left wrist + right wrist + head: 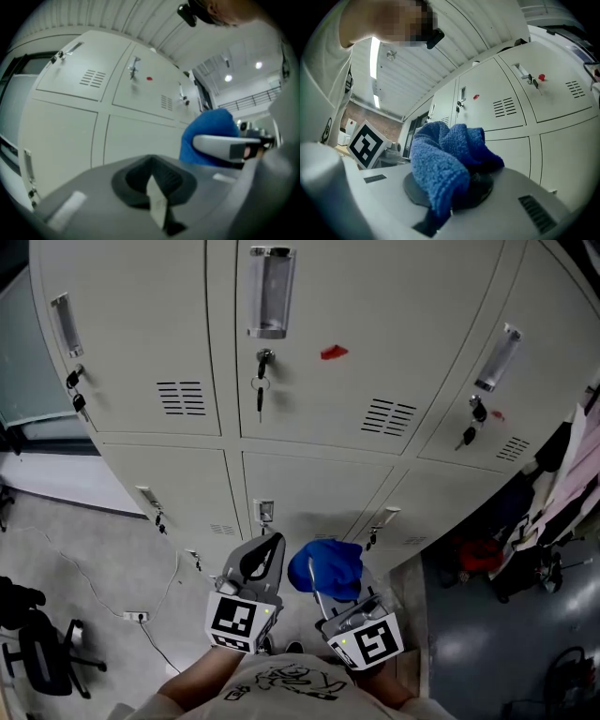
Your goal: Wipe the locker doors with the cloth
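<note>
A bank of pale grey locker doors (309,324) fills the head view, in two rows. The upper middle door carries a red smear (333,352), and a smaller red spot (497,414) marks the door to its right. My right gripper (330,592) is shut on a bunched blue cloth (328,566), held low in front of the lower doors and apart from them. The cloth (445,154) bulges over the shut jaws in the right gripper view. My left gripper (270,542) is beside it on the left, shut and holding nothing (157,187).
Keys hang from the upper locks (260,385). A black office chair (42,643) stands at lower left, near a floor socket (136,616) with a cable. Clothes hang at the right edge (562,484), with a red item (478,554) below them on the floor.
</note>
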Tool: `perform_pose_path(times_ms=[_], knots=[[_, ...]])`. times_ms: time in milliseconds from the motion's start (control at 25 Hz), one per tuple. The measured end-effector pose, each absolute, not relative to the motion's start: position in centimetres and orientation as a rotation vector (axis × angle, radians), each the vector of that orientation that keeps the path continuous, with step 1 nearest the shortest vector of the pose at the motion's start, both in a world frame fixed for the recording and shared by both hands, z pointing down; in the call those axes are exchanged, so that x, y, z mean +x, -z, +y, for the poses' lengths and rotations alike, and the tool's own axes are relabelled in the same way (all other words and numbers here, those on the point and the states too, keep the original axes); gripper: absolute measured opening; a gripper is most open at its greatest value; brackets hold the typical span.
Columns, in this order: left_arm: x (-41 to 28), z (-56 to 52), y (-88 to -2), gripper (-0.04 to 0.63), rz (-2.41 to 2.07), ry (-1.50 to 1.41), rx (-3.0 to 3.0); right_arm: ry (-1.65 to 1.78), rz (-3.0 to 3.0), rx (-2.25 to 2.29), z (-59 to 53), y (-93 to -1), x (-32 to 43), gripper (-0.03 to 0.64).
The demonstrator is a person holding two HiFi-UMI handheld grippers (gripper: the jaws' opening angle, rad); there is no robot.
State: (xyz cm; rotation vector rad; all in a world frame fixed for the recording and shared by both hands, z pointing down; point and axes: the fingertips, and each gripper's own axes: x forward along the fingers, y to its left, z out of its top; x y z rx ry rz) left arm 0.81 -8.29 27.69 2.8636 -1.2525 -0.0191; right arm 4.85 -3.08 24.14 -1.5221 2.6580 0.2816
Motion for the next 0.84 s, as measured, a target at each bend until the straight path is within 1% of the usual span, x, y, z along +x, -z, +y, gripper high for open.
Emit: perform_pose_path(times_ms=[200, 840], knots=[[1.03, -8.29, -27.85, 0.003, -1.232, -0.029, 2.882, -0.276, 2.642, -1.536, -3.12, -24.02, 4.9, 0.032], [0.88, -7.88, -28.47, 0.003, -1.22, -0.057, 2.874, -0.269, 2.622, -1.552, -2.84, -23.96, 4.96, 0.032]])
